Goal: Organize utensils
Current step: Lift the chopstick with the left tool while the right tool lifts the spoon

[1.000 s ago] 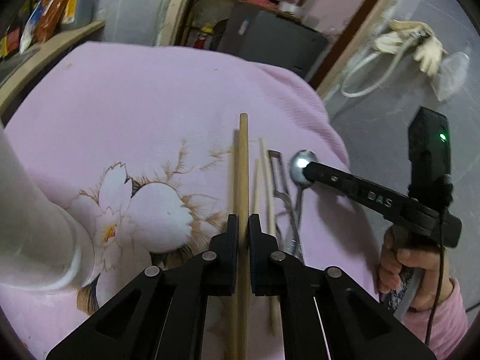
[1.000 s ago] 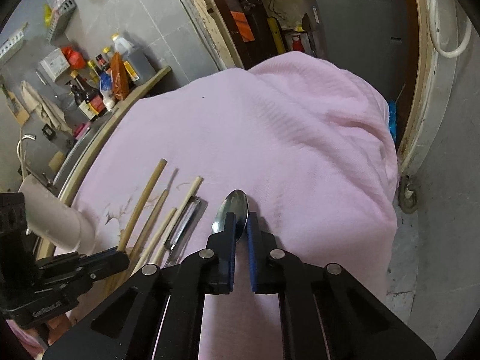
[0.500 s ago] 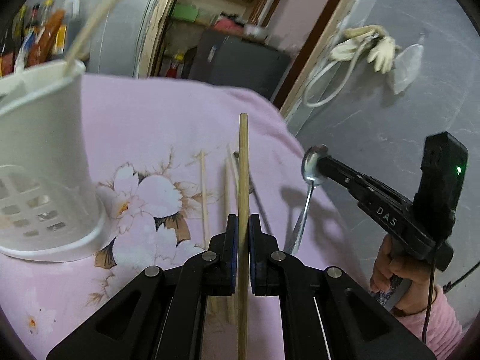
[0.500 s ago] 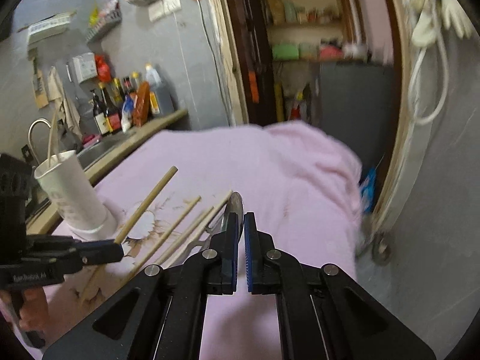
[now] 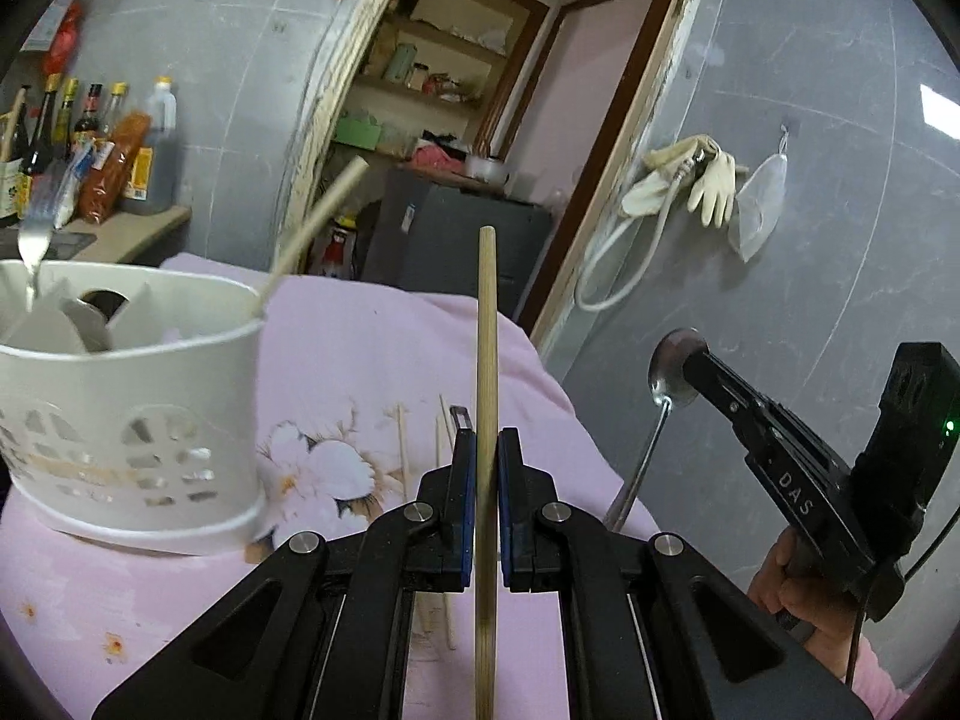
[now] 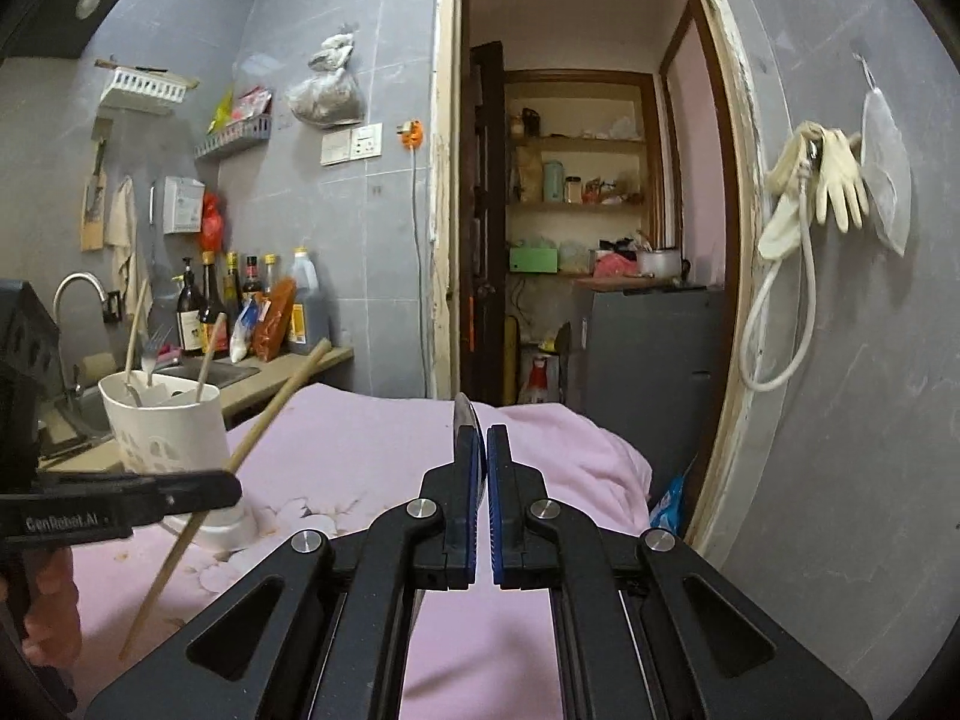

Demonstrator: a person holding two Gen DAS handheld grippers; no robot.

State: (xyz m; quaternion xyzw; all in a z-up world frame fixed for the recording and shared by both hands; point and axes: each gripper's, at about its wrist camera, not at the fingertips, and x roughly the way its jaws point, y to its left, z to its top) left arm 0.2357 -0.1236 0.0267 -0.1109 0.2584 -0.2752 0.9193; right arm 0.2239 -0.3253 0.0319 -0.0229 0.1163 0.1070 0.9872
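Grippers aloft over pink floral cloth (image 5: pixel 372 360): left gripper (image 5: pixel 486 468) clamped on a wooden stick (image 5: pixel 486 360) pointing upward, right gripper (image 5: pixel 690 360) pinching the bowl of a metal spoon (image 5: pixel 645 450), beside a white utensil holder (image 5: pixel 132 396) containing a fork (image 5: pixel 36 240).

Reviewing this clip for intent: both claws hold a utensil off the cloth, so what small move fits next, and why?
Probably carry the left claw with its wooden stick over the white holder and lower it in; the holder already has a fork standing inside.
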